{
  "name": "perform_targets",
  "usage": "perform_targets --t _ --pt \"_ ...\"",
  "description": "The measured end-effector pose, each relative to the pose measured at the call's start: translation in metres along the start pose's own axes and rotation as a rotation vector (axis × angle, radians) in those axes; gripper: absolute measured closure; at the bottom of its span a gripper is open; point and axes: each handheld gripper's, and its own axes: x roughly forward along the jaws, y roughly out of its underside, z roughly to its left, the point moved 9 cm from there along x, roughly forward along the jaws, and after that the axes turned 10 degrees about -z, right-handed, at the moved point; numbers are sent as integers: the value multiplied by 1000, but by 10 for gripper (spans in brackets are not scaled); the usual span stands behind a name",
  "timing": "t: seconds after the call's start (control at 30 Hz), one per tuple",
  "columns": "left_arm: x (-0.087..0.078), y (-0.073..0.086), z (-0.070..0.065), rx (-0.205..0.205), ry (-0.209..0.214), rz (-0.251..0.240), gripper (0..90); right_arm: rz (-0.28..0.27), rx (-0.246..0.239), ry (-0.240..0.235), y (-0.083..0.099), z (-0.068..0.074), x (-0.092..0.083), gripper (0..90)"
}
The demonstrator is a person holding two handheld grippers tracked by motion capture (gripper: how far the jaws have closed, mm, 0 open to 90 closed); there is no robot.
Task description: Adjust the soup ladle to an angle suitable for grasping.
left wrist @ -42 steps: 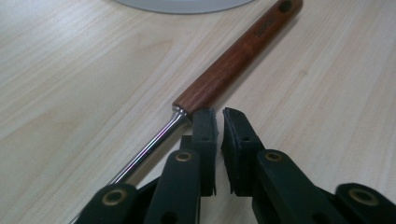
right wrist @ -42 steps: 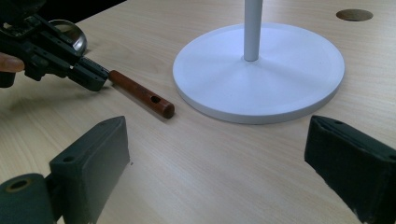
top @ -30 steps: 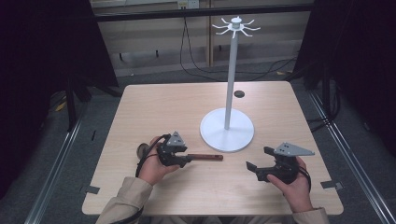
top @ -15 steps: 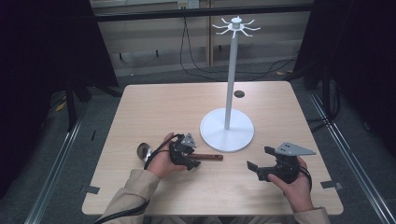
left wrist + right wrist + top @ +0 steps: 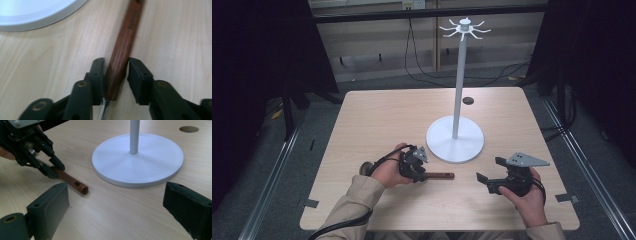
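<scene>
A utensil with a brown wooden handle (image 5: 443,176) lies flat on the table in front of the white stand (image 5: 455,145). My left gripper (image 5: 424,176) points right along it and straddles the handle (image 5: 127,32) near the end where a metal shaft (image 5: 103,110) begins. Its jaws have just been closing. The pads stand right beside the wood with a thin gap on one side. In the right gripper view the left gripper (image 5: 53,168) sits over the handle (image 5: 72,182). My right gripper (image 5: 491,170) rests at the front right, open and empty (image 5: 117,202).
The stand has a round base (image 5: 137,165), a tall pole and a ring of hooks (image 5: 464,27) at the top. A small round hole (image 5: 468,100) is in the tabletop behind it. A rounded utensil end (image 5: 363,169) shows left of the left hand.
The left hand has slid right along the utensil toward the stand, and its jaws have narrowed around the wooden handle. The right hand has stayed put.
</scene>
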Motion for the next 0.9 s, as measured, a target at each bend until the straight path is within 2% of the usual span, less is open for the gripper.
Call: perform_targets --t 0.03,0.07,0.1,0.13,0.17,0.2,0.23,0.3,0.47,0.6,0.77,0.9 --pt "0 0 -3 -10 5 12 736 -4 2 7 -1 -1 -1 66" --pt "0 -1 -7 -86 35 15 737 -8 4 6 -1 -1 -1 66" --pt "1 -2 -11 -114 61 -2 736 -10 7 9 -2 -2 -1 66" --pt "1 -2 -13 -79 71 -1 739 -10 9 10 -2 -3 -1 66" --pt "1 -2 -13 -79 71 -1 741 -10 9 10 -2 -3 -1 66" --pt "0 -1 -10 -29 17 17 741 -10 12 8 -1 -3 -1 66" --pt "0 -1 -10 -29 17 17 741 -10 12 8 -1 -3 -1 66" --pt "-8 -5 -9 -91 12 -16 742 -10 11 6 -1 -3 -1 66" --pt "-29 -14 -4 -112 -13 -66 742 -8 10 5 -1 -1 0 66" --pt "-43 -19 0 -148 -39 -106 743 -9 12 3 -1 0 1 66" --pt "-59 -24 7 -207 -71 -182 744 -14 13 2 -2 0 1 66" --pt "-70 -26 8 -217 -67 -202 745 -17 21 2 -2 -1 2 66"
